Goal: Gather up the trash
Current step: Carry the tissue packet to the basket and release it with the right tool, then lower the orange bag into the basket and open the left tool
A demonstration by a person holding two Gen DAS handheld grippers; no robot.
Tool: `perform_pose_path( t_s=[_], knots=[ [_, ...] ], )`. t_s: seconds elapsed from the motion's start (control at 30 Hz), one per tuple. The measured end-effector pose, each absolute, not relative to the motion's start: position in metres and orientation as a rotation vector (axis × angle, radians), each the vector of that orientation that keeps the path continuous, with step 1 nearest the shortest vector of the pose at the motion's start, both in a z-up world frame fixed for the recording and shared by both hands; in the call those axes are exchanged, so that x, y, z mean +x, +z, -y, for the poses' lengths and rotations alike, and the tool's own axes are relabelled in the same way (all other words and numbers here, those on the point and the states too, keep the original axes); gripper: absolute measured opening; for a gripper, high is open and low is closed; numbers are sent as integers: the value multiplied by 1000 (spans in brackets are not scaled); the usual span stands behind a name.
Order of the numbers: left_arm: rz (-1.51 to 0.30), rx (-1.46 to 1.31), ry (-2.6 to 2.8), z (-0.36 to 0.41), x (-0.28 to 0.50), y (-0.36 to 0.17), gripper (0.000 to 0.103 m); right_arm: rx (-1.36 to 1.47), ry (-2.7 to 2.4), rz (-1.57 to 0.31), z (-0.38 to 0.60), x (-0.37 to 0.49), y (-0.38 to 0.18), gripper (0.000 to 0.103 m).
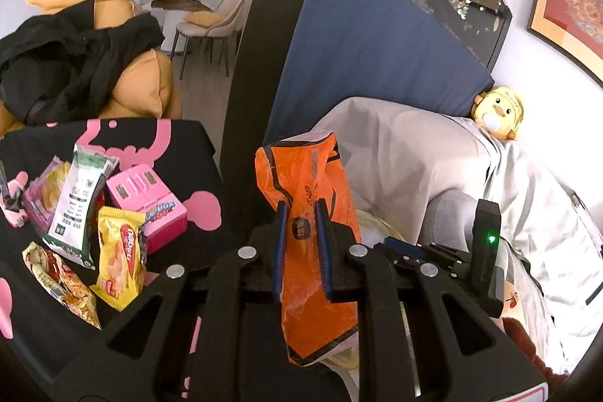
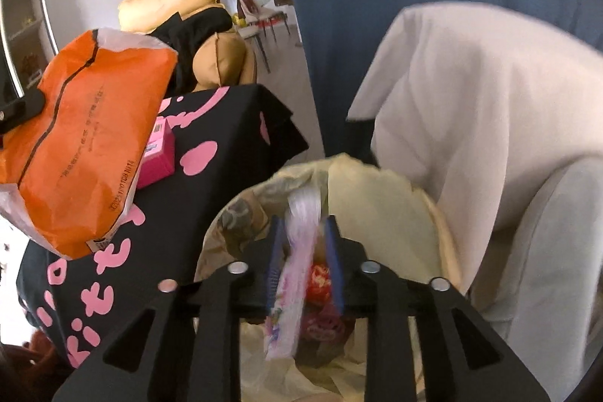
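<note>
My left gripper point(image 1: 301, 210) is shut on an orange snack bag point(image 1: 312, 213) and holds it in the air to the right of the table. The same orange bag point(image 2: 83, 130) shows at the left of the right wrist view. My right gripper point(image 2: 303, 225) holds a white and pink wrapper point(image 2: 297, 251) between its fingers, over the open trash bin lined with a yellowish bag point(image 2: 377, 198). A red wrapper point(image 2: 320, 281) lies inside the bin. On the black table point(image 1: 181, 145) lie a yellow packet point(image 1: 120, 259), a pink box point(image 1: 150, 206), a green and white packet point(image 1: 79, 206) and a gold packet point(image 1: 60, 285).
A sofa under a grey cover point(image 1: 433, 157) stands to the right, with a yellow duck toy point(image 1: 497, 112) on it. A blue panel point(image 1: 358, 44) stands behind. Tan cushions with a black garment point(image 1: 75, 63) lie behind the table. The right gripper's body point(image 1: 486, 247) is beside the bin.
</note>
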State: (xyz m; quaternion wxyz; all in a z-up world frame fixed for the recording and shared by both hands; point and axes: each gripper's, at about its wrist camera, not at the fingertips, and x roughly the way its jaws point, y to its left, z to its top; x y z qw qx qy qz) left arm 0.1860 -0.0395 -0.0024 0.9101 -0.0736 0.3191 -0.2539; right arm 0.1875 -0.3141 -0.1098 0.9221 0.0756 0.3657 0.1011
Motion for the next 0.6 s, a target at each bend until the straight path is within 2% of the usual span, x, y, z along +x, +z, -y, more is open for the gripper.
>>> perform_pose_path(
  t_s=[0.33,0.6],
  knots=[
    [-714,-147,-592,68,203,-32,14,129,53,-705,345,170,-96,29],
    [-845,-53,-664,144,237,-92,14,161,-22,-653,380,152,-79,29]
  ],
)
